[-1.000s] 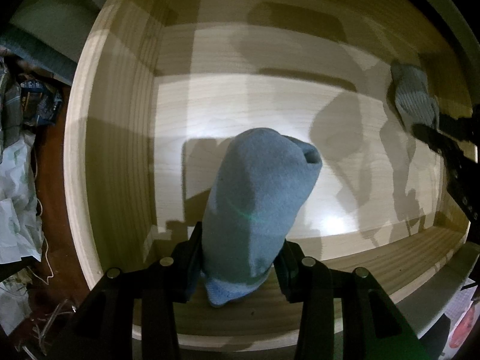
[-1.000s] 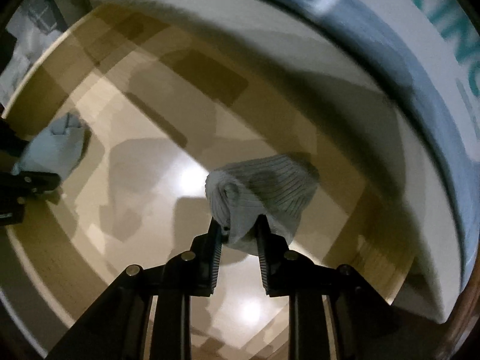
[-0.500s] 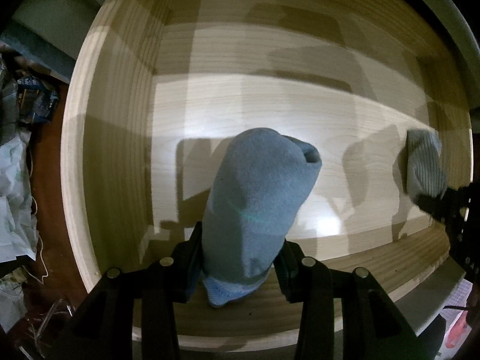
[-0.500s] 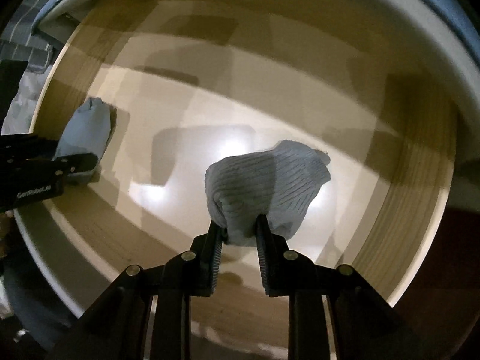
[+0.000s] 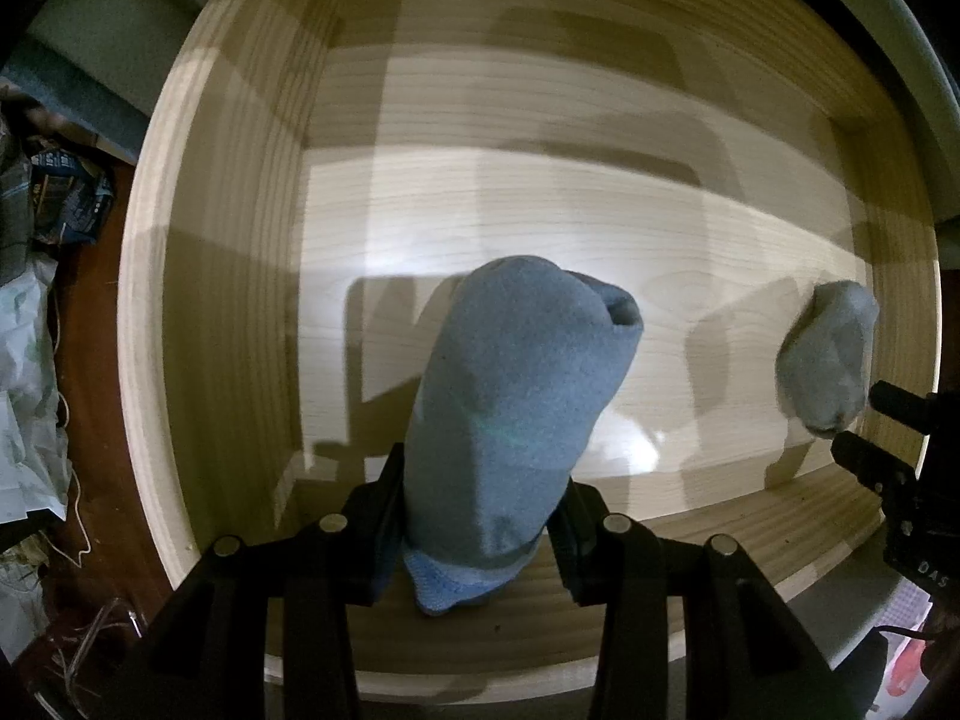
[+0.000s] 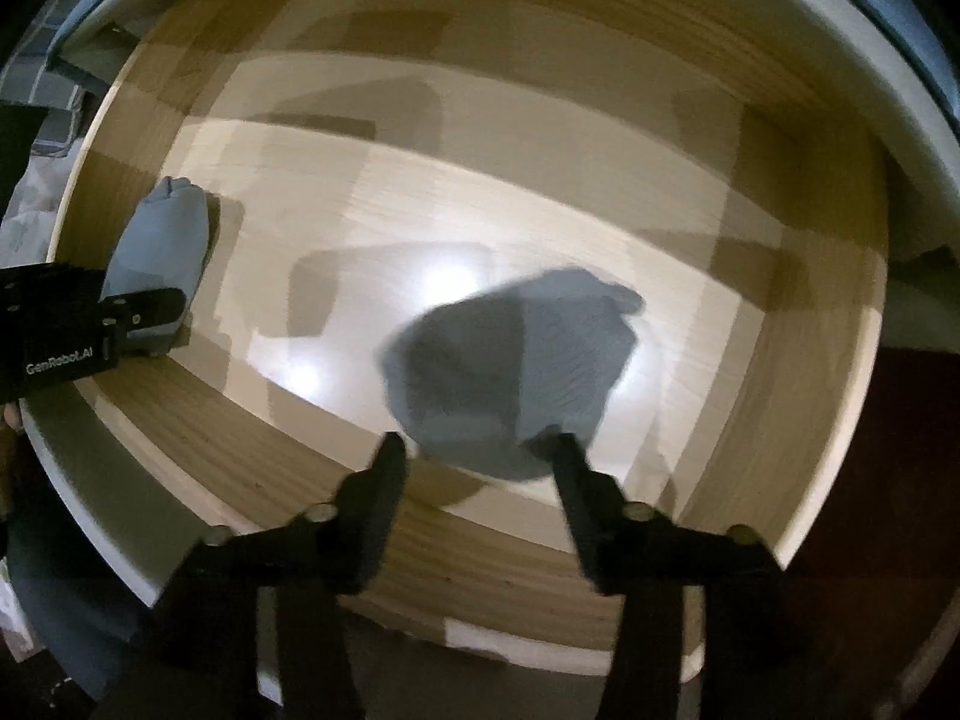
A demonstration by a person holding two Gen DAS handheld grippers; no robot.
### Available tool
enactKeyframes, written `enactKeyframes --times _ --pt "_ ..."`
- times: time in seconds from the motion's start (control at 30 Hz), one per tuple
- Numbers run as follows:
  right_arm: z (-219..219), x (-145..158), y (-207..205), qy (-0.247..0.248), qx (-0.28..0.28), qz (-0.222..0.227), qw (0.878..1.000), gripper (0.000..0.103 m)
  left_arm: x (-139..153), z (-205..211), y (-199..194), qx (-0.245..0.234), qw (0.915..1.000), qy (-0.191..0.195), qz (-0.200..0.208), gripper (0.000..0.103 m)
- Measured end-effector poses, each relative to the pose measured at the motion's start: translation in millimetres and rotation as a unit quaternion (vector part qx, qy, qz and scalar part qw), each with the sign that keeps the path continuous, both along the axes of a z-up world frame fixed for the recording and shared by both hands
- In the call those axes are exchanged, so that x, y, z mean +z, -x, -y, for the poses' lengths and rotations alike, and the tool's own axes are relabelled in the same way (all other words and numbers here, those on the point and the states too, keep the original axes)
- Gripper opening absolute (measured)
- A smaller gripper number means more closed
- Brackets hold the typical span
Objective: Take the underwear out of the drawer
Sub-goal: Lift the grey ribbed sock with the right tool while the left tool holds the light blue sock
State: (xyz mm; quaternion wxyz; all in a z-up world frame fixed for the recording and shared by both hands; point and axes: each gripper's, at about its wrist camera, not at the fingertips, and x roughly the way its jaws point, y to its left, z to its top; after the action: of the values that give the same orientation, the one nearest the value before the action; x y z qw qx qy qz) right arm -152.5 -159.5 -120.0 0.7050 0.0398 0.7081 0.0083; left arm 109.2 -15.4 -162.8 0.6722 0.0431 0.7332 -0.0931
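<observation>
Pale wood drawer [image 5: 222,300] looks otherwise bare. My left tongs [image 5: 480,516] clamp the blue rolled piece [image 5: 516,414], held above the drawer floor. My right tongs [image 6: 480,450] are opening, grey ribbed piece [image 6: 528,372] blurred between the jaws, apparently dropping free. Judging by this: both pieces lifted, neither yet clear of the drawer

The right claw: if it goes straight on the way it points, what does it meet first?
Probably the blurred grey ribbed fabric bundle, just beyond the opening right claw; behind it lies the pale wooden drawer floor. Depth is unclear.
</observation>
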Motion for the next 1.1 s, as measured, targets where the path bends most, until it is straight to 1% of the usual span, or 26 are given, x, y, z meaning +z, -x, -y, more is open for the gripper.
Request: enactKeyframes --times 0.03,0.07,0.13,0.17,0.27,0.33,0.37,0.4,0.43,0.47,0.53,0.57,0.63,0.8,0.87,1.03,1.1 --pt "3 1 1 0.004 -0.006 -0.002 1.000 0.054 0 1 0 -0.001 1.0000 -0.001 0.000 0.042" --pt "3 5 6 0.004 -0.009 -0.004 1.000 0.057 0 1 0 -0.002 1.0000 -0.001 0.000 0.042" --pt "8 8 7 -0.005 -0.027 -0.007 1.000 0.065 0 2 -1 -0.001 1.0000 0.000 0.000 0.042" --pt "12 7 9 -0.012 -0.040 -0.007 0.999 0.071 0 3 -1 -0.001 1.0000 0.000 0.000 0.042" --pt "20 15 1 -0.041 -0.079 0.001 0.996 0.073 0 0 -2 0.001 1.0000 0.005 -0.002 0.042" --pt "26 19 -5 -0.056 -0.110 0.011 0.992 0.077 -1 -1 -2 0.001 1.0000 0.006 -0.002 0.042" --pt "28 20 -10 -0.058 -0.127 0.013 0.990 0.085 -1 -1 -2 0.001 1.0000 0.006 -0.002 0.042" --pt "34 20 -19 -0.055 -0.143 0.014 0.988 0.087 -1 -2 -2 0.001 1.0000 0.006 -0.001 0.042" --pt "37 22 -19 -0.050 -0.161 0.014 0.986 0.087 -1 -2 -2 0.002 1.0000 0.006 -0.001 0.042" --pt "31 22 -18 -0.045 -0.171 0.015 0.984 0.087 -1 -3 -2 0.003 1.0000 0.007 -0.001 0.042" --pt "33 14 -27 -0.024 -0.184 0.014 0.983 0.087 -1 -4 -3 0.003 1.0000 0.008 -0.002 0.042" --pt "22 5 -33 -0.019 -0.185 0.011 0.982 0.087 -1 -4 -3 0.002 1.0000 0.008 -0.002 0.042" --pt "20 -4 -39 -0.015 -0.188 0.000 0.982 0.087 -1 -5 -4 0.001 1.0000 0.008 -0.003 0.042" --pt "21 -18 -50 -0.010 -0.182 -0.024 0.983 0.087 -1 -8 -4 0.003 0.9999 0.010 -0.005 0.042" --pt "13 -32 -57 -0.012 -0.176 -0.038 0.984 0.087 -2 -9 -4 0.004 0.9999 0.010 -0.005 0.042" --pt "11 -39 -58 0.001 -0.147 -0.053 0.988 0.085 -2 -10 -4 0.004 0.9999 0.009 -0.005 0.042" --pt "9 -44 -58 -0.008 -0.150 -0.055 0.987 0.078 -1 -11 -5 0.005 0.9999 0.010 -0.005 0.042"
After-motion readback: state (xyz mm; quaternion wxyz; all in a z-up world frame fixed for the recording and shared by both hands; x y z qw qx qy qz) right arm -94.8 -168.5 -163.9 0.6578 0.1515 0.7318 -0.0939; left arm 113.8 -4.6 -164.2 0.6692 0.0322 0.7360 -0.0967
